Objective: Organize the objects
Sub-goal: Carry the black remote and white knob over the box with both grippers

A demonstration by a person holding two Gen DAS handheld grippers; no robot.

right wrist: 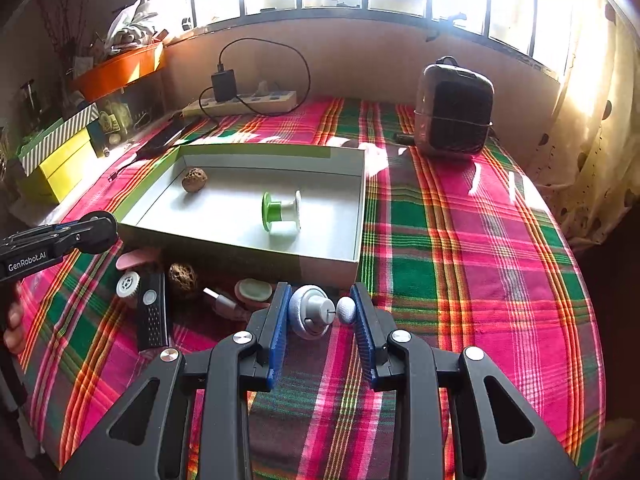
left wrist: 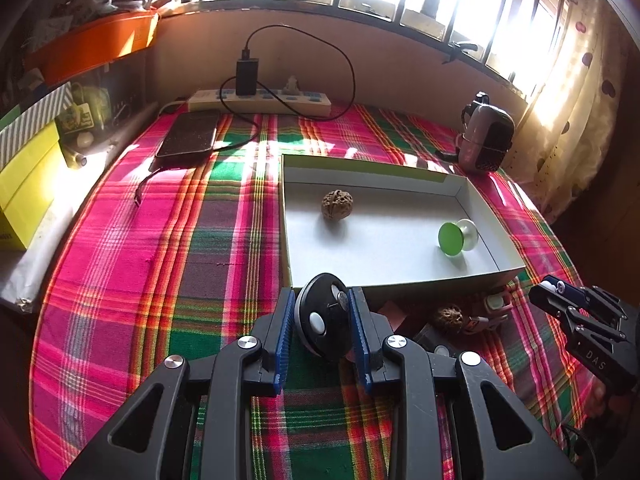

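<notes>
My left tool (left wrist: 322, 320) clamps a black disc (left wrist: 320, 322), my right tool (right wrist: 324, 314) a silver knob (right wrist: 314, 316), both just short of the white box (right wrist: 240, 236) (walnut (right wrist: 195, 179) and green spool (right wrist: 280, 212) already inside), ready to drop in.

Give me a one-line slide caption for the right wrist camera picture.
Right gripper holds a white spool near the open box, where a walnut and a green spool already lie.
</notes>
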